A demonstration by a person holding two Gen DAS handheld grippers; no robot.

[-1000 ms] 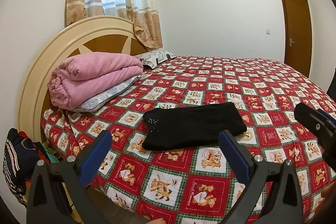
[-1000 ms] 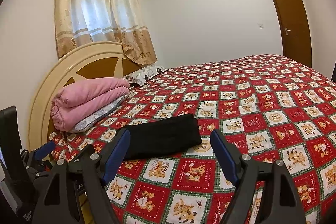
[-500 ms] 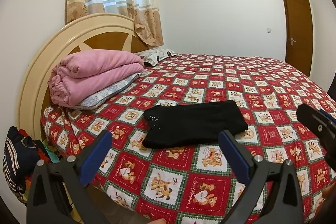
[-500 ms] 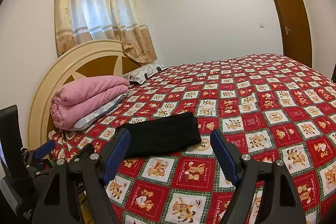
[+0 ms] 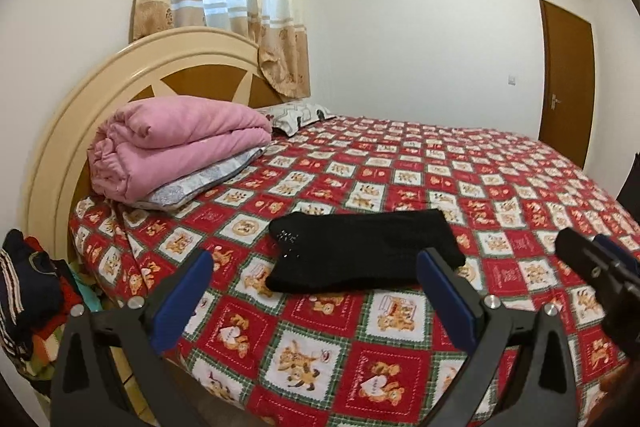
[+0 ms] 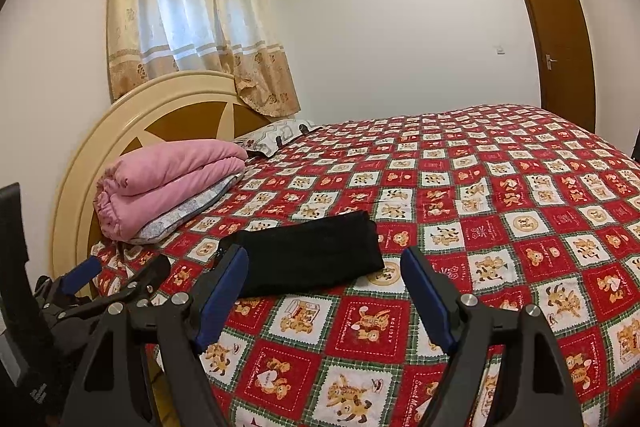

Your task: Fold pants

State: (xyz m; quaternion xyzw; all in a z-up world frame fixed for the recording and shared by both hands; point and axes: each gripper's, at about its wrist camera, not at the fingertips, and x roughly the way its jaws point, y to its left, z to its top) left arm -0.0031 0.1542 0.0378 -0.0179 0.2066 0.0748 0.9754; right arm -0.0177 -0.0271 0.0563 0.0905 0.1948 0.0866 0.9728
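Note:
Black pants lie folded into a compact rectangle on the red bear-patterned bedspread, near the bed's near edge. They also show in the right wrist view. My left gripper is open and empty, held back from the bed with the pants just beyond its fingertips. My right gripper is open and empty, to the right of the left one, also short of the pants. The left gripper shows at the lower left of the right wrist view.
A folded pink quilt on a grey pillow sits by the round cream headboard. A patterned pillow lies behind it. A pile of dark clothes sits left of the bed. A brown door stands at the far right.
Both grippers have tilted slightly, so the view has shifted a little; the pants lie unmoved and both grippers stay open.

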